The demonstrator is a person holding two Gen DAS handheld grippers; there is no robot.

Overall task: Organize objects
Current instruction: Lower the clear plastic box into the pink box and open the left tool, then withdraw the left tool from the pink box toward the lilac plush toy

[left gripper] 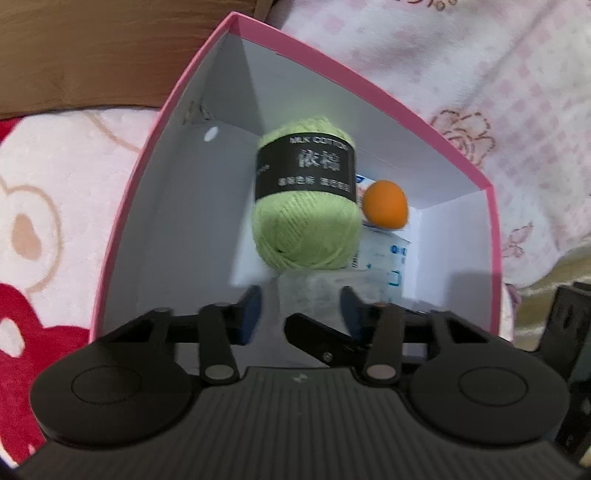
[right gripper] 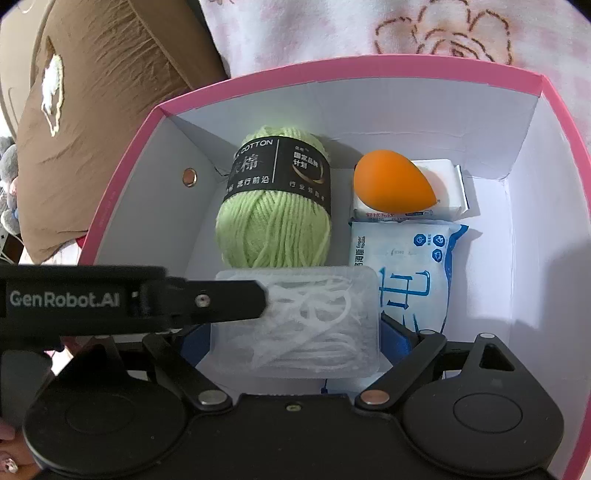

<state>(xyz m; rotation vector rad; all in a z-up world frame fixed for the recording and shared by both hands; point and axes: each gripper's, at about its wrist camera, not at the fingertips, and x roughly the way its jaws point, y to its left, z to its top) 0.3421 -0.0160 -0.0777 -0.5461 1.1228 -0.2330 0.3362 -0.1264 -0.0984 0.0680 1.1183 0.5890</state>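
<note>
A pink box [left gripper: 369, 86] with white inside walls [right gripper: 122, 173] holds a green yarn ball [left gripper: 304, 206] [right gripper: 275, 206], an orange egg-shaped sponge [left gripper: 385, 203] [right gripper: 391, 182] on a white packet [right gripper: 445, 192], and a blue-printed tissue pack [right gripper: 410, 266] [left gripper: 384, 258]. My right gripper [right gripper: 297, 332] is shut on a clear plastic box of white floss picks [right gripper: 299, 325], low inside the pink box. My left gripper [left gripper: 301, 306] is open and empty just above the clear box [left gripper: 314, 295]. Its finger [right gripper: 207, 299] crosses the right wrist view.
The pink box lies on a bed with a pink floral blanket [left gripper: 480, 74] [right gripper: 424, 26]. A brown cushion [right gripper: 92, 110] lies to the left. A white and red plush fabric [left gripper: 44, 206] lies beside the box. Free floor remains in the box's left part [left gripper: 184, 240].
</note>
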